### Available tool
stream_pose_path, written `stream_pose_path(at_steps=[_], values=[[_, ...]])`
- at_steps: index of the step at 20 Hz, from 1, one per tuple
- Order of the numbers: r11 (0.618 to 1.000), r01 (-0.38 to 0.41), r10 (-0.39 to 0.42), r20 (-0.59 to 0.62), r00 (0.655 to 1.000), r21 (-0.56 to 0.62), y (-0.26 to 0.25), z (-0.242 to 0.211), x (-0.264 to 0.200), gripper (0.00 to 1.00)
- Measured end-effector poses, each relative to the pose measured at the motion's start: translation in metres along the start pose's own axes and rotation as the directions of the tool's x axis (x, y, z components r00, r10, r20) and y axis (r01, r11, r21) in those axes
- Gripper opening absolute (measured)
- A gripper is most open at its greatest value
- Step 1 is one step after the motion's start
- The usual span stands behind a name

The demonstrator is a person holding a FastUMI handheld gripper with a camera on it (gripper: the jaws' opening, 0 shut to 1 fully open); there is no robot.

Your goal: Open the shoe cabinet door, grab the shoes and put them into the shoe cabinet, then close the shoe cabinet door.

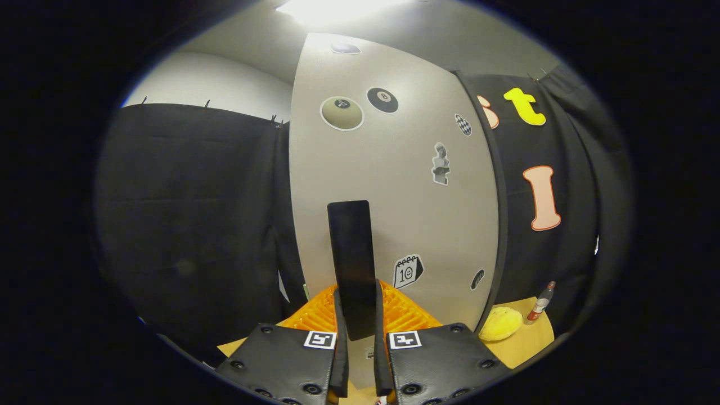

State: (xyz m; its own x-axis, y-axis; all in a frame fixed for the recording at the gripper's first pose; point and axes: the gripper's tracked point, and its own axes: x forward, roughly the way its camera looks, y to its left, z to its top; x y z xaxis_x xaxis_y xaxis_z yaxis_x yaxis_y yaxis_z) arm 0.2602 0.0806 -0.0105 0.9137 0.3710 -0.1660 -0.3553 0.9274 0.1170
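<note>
One flat black handle, a tall rectangular bar w/ long axis upright, sits on the shoe cabinet door, a smooth pale panel dotted w/ stickers. Tongs are narrow, both fingers pressing the handle's lower end from either side; the handle's bottom tip sits between them. Behind the handle base, an orange ribbed plastic piece, partly hidden, can't tell what it is. Wooden tabletop to the right carries a yellow lumpy object & a small bottle w/ red label, both near the door's edge.
</note>
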Motion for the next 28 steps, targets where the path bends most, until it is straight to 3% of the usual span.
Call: stream_pose_path(at_steps=[21, 28], values=[[0.988, 0.144, -0.143, 0.011, 0.990, -0.057, -0.025, 0.003, -0.003, 0.19], [0.968, 0.243, -0.241, 0.031, 0.970, -0.067, -0.036, 0.003, -0.003, 0.18]])
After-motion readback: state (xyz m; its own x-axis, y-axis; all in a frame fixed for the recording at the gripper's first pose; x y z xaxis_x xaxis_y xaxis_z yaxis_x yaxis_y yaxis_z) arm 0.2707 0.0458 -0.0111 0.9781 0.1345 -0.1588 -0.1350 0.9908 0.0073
